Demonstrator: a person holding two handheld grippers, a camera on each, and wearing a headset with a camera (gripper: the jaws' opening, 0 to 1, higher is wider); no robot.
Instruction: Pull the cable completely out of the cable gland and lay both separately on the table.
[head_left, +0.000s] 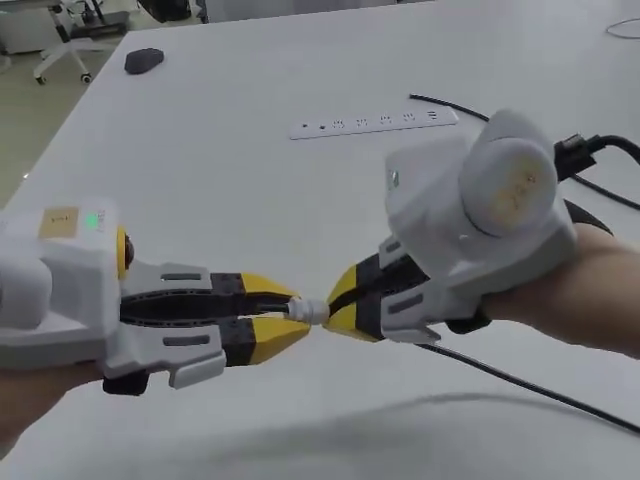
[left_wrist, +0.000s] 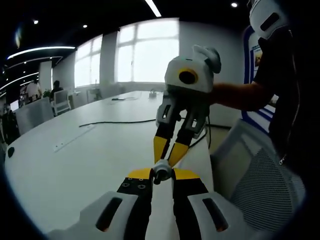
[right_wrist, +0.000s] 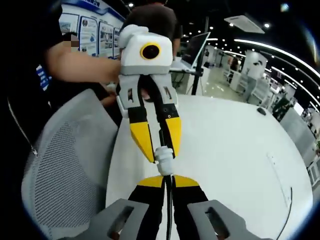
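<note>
Both grippers held above the white table (head_left: 200, 200), tip to tip; left gripper (head_left: 300, 312) clamped shut on the white cable gland (head_left: 312, 312); right gripper (head_left: 336, 309) clamped shut on the black cable (head_left: 520, 381), just beside the gland. Cable seated in the gland (no gap visible between the two); running back between the right jaws, then trailing across the table. Farther off, lying flat on the table: white power strip (head_left: 375, 123); dark computer mouse (head_left: 144, 60).
</note>
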